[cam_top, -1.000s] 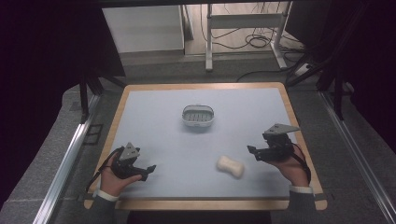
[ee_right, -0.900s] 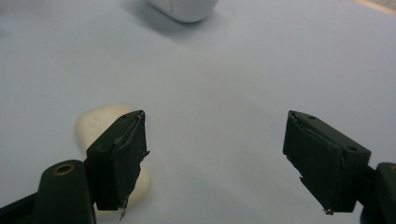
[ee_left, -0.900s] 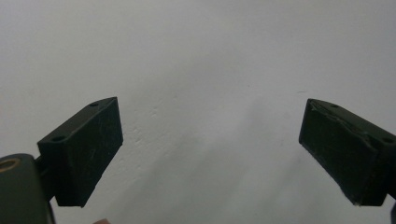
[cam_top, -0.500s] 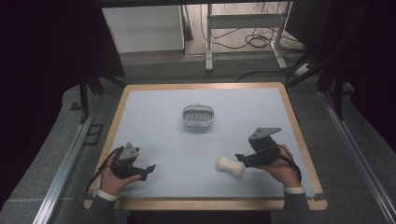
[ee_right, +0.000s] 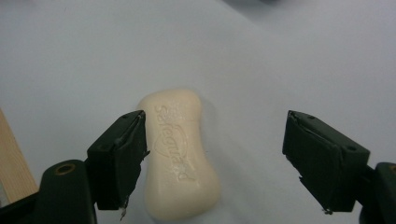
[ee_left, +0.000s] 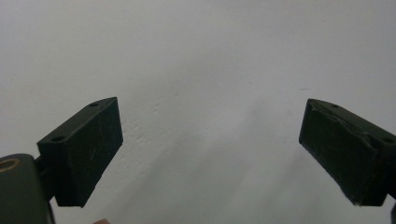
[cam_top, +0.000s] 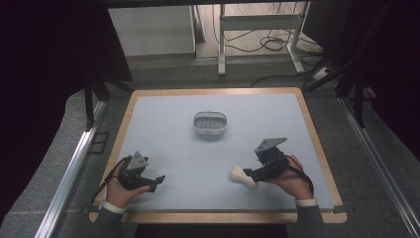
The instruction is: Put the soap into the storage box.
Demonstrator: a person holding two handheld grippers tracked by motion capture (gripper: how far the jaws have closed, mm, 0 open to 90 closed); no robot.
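You see a cream soap bar (ee_right: 180, 156) with embossed lettering, black gripper pads, a pale grey-blue mat (cam_top: 168, 129), and a white soap dish (cam_top: 209, 123).

My right tool (cam_top: 247, 176) has moved left across the bench (cam_top: 173, 148) to the soap bar (cam_top: 242, 176), which now lies between its open jaws.

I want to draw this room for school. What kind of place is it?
Probably a lab or workshop set up for recording. A grey-topped table with a wooden rim stands between metal rails, loose cables lie on the floor behind, and a person works hand-held grippers near a bar of soap.
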